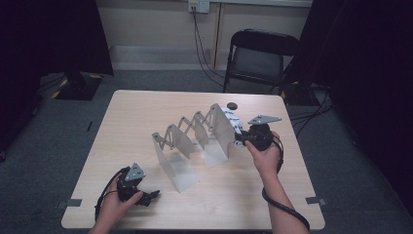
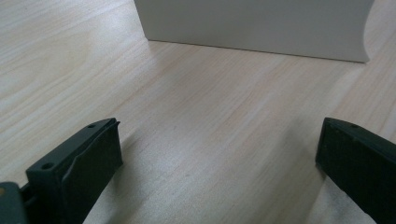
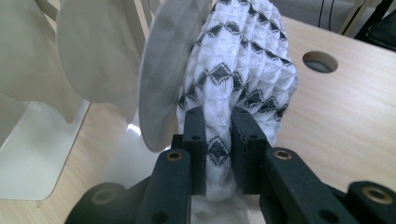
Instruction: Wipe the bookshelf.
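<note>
Gripping a white knitted cloth with black diamond pattern, right gripper has its jaws narrow and pinched on the fabric's lower end; cloth sits against the last panel of a white expandable accordion rack with scissor links, on the side toward the table's right edge, slightly past centre toward the far edge

Left gripper rests near the table's near-left corner, jaws wide, nothing between them; bare light wood table under it and the near rack panel's base just ahead

Progress, as I judge it:
- done: cloth is grasped, rack is stretched out diagonally from near-centre toward the far-right
- unclear: whether cloth is being pulled out of the last slot or placed into it; pose fits either
- left: clear the cloth from the panel or seat it, then let go; left gripper has no part in it yet

Hard to make out:
- high view is dim, cloth is just a small pale patch behind the right hand
- cloth bottom is hidden by the jaws in the right gripper view, can't tell if it touches the table or the rack base
- round cable hole in the table beside it
- black folding chair beyond the far edge, not involved
</note>
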Motion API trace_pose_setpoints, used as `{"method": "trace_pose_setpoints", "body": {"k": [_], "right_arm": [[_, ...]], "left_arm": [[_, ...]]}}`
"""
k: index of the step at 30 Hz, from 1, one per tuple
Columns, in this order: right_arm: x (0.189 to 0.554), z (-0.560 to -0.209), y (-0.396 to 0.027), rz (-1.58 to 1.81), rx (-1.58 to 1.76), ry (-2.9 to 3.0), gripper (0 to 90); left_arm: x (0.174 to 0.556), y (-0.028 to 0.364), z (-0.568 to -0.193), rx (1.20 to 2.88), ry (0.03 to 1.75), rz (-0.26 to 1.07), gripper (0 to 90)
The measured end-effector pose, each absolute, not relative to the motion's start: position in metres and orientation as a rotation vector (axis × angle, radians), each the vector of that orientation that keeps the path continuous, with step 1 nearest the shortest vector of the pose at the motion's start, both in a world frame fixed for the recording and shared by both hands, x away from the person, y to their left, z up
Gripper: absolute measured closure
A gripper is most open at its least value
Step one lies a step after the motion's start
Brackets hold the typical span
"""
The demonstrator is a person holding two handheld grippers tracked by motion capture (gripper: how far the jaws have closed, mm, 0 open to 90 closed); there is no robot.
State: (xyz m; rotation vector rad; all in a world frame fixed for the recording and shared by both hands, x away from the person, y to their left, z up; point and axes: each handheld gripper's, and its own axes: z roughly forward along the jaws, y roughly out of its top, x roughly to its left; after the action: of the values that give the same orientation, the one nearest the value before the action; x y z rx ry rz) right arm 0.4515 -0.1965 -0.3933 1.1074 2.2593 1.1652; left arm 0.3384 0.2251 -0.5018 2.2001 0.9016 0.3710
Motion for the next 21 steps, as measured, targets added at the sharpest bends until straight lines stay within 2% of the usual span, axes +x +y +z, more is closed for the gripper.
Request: {"method": "trace_pose_setpoints", "body": {"k": [13,21], "right_arm": [[0.449,-0.357,-0.197,1.229,1.043,2.188,77.2],[0.45,-0.376,-0.195,1.2,1.059,2.218,77.2]], "left_arm": [[0.338,0.225,-0.502,2.199,0.905,0.371,0.0],[0.338,0.225,-0.502,2.199,0.905,0.372,0.0]]}}
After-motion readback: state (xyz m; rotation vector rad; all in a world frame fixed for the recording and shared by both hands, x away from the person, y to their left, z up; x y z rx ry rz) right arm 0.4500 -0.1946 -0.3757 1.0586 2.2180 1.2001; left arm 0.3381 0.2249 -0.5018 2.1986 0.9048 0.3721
